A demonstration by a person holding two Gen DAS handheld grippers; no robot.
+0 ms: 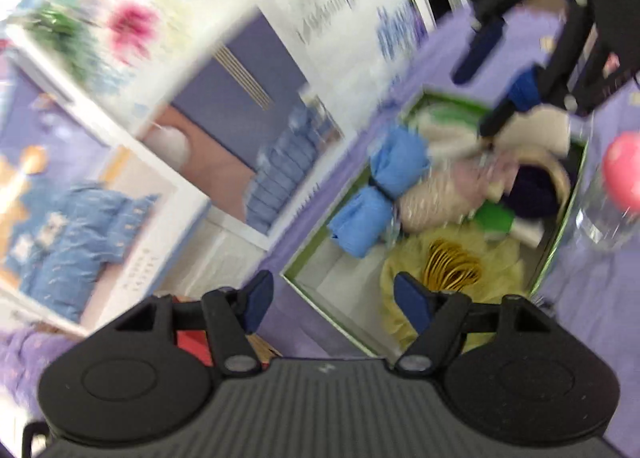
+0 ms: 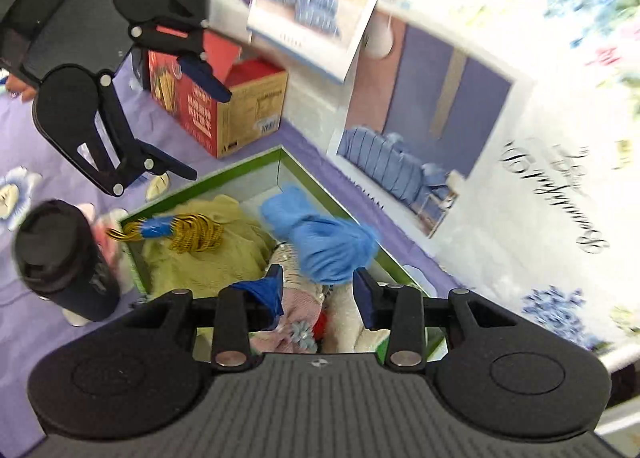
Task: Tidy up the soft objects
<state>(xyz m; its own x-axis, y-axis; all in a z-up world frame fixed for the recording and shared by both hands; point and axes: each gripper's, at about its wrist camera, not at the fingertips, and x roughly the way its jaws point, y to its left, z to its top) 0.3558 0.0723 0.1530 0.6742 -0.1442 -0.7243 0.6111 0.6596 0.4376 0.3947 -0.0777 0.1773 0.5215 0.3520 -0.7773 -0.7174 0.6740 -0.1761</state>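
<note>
- Left gripper (image 1: 334,300): jaws spread wide, nothing between them, held above the near corner of the green-rimmed box (image 1: 304,258).
- Right gripper (image 2: 319,290): jaws partly apart, pinching nothing; a bit of blue cloth lies at its left finger, contact unclear.
- Blue cloth bundle (image 2: 320,236) lies inside the box along the rim, tied in the middle.
- Yellow fabric (image 2: 200,262) with a gold cord (image 2: 192,236) on top fills another corner.
- Pink and cream soft items (image 1: 440,194) crowd the rest.
- Dark tumbler (image 2: 60,258) stands outside on the purple cloth (image 2: 24,322).

bedding shop: boxed bedding sets (image 2: 420,138)
</note>
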